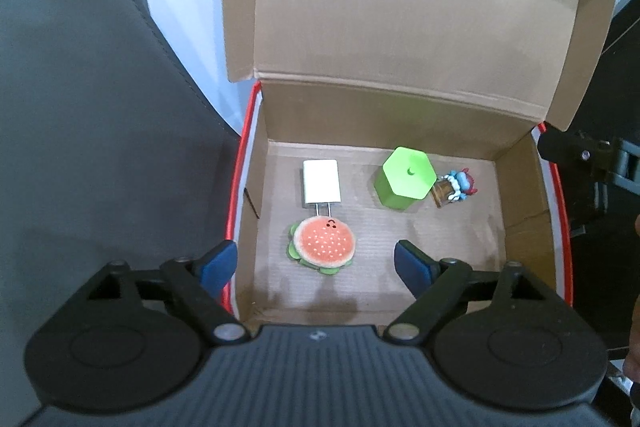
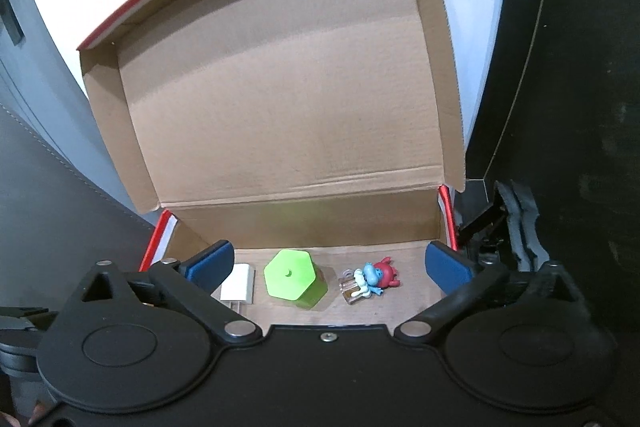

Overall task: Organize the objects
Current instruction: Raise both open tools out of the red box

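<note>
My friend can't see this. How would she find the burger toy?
Look inside the open cardboard box with red edges. The burger toy lies on its floor at the near left, just in front of the white charger. It alone is round, orange and plush.

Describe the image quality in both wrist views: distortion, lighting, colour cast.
Left wrist view: fisheye bends the cardboard box walls; even soft light; faint shadows near the burger plush. Right wrist view: stronger bowing of the open lid; green hexagonal container throws a green tint on the back wall.
</note>
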Motion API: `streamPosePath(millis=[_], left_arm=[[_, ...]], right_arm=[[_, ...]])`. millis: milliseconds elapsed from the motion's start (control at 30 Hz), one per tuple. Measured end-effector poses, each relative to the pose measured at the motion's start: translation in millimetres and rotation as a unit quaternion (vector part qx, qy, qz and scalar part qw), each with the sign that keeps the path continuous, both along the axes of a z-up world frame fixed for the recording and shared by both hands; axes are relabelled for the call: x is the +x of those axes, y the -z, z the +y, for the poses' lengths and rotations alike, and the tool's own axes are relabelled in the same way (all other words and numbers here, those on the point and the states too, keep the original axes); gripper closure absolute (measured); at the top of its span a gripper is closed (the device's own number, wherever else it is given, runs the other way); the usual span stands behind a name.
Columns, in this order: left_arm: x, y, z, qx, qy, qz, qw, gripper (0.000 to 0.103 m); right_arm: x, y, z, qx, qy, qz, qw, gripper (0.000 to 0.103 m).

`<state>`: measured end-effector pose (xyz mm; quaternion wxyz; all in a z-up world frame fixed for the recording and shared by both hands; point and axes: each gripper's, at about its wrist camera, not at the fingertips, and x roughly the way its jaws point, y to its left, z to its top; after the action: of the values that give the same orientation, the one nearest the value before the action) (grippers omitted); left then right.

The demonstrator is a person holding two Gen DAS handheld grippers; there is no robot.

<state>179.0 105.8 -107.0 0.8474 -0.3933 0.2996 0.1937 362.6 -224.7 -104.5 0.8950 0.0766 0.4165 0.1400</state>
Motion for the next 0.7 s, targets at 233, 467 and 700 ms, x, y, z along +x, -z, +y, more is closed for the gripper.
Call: streamPosePath(millis=[233, 467, 700], left_arm=[[-17, -12, -1, 0.010, -0.013, -0.015, 0.9998, 0.011], [-34, -25, -6, 0.020, -0.021, -0.031, 0.9991, 0.006], [-48, -32, -12, 0.023, -0.026, -0.045, 0.9984, 0.005]], right_arm=[[-21, -29, -12, 0.013, -0.003, -0.008, 1.000, 0.000], [-33, -43, -17, 0.020, -0.004, -0.014, 1.000, 0.000], [-48, -50, -18, 0.023, -0.012, -0.011, 1.000, 0.000]])
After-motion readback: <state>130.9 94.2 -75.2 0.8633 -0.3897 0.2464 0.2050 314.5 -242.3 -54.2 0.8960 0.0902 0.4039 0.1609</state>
